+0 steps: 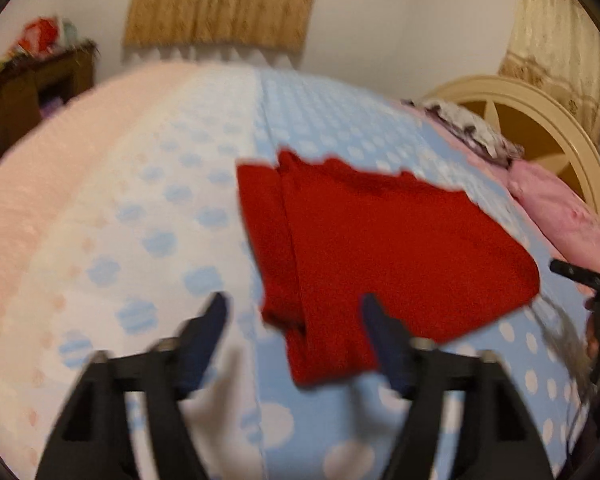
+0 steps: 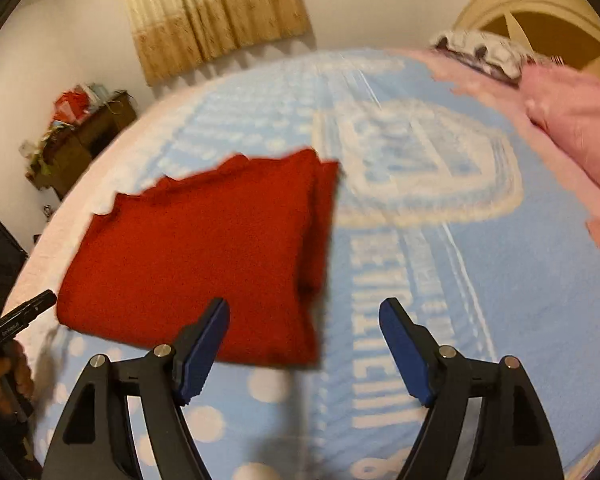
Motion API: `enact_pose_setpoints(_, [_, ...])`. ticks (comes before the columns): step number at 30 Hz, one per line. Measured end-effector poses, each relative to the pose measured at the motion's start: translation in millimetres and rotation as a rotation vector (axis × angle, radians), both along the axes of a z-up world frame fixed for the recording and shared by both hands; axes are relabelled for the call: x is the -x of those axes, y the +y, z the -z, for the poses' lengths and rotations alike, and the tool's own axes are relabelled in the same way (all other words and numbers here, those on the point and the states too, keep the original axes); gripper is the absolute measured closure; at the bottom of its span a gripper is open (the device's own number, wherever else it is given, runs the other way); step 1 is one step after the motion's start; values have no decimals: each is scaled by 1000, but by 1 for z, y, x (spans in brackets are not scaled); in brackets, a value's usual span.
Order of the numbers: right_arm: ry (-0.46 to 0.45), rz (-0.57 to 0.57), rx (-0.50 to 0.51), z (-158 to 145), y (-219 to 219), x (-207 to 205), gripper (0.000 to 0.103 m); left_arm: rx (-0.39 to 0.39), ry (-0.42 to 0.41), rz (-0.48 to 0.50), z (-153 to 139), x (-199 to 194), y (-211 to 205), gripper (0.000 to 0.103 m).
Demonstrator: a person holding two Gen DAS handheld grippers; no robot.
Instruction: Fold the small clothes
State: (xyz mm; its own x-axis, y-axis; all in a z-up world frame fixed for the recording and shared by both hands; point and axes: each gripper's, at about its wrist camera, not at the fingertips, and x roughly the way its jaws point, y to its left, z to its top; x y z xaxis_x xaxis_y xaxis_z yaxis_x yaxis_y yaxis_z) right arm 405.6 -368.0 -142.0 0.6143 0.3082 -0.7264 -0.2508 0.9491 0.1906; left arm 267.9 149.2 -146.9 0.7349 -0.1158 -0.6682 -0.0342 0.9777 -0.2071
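A red garment (image 1: 380,240) lies folded flat on the blue dotted blanket (image 1: 204,184), with a doubled strip along its left side. My left gripper (image 1: 295,300) hovers open above the garment's near left corner, and its pads press on nothing. In the right wrist view the same red garment (image 2: 200,260) lies left of centre on the blanket (image 2: 500,280). My right gripper (image 2: 305,304) stands open over its near right corner, with nothing gripped. The pictures are blurred.
A pink pillow (image 2: 580,132) and a crumpled patterned cloth (image 2: 480,50) lie at the head of the bed, below a cream headboard (image 1: 540,120). A wooden cabinet (image 1: 32,88) piled with items stands beyond the bed's far side. A person's hand (image 2: 4,376) holds the other gripper's handle.
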Motion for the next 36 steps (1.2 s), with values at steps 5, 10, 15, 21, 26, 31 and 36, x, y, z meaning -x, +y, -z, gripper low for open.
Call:
enact_pose_setpoints(5, [-65, -124, 83, -9, 61, -14, 25, -147, 46, -44, 9, -47, -9, 17])
enact_pose_setpoints(10, [48, -189, 148, 31, 98, -37, 25, -207, 146, -47, 42, -54, -7, 16])
enact_pose_setpoints(15, [50, -223, 268, 48, 104, -17, 25, -111, 145, -52, 40, -36, 8, 6])
enact_pose_setpoints(21, [-28, -262, 221, 21, 127, -7, 25, -30, 174, -68, 45, -34, 13, 0])
enact_pose_setpoints(26, [24, -350, 354, 52, 179, -13, 25, -34, 171, -74, 42, -25, 12, 0])
enact_pose_setpoints(31, [-46, -377, 323, 27, 200, 1, 25, -22, 155, -79, 35, -20, 18, 0])
enact_pose_setpoints(36, [-61, -474, 343, 36, 242, 15, 26, -20, 174, -70, 38, -21, 21, 0])
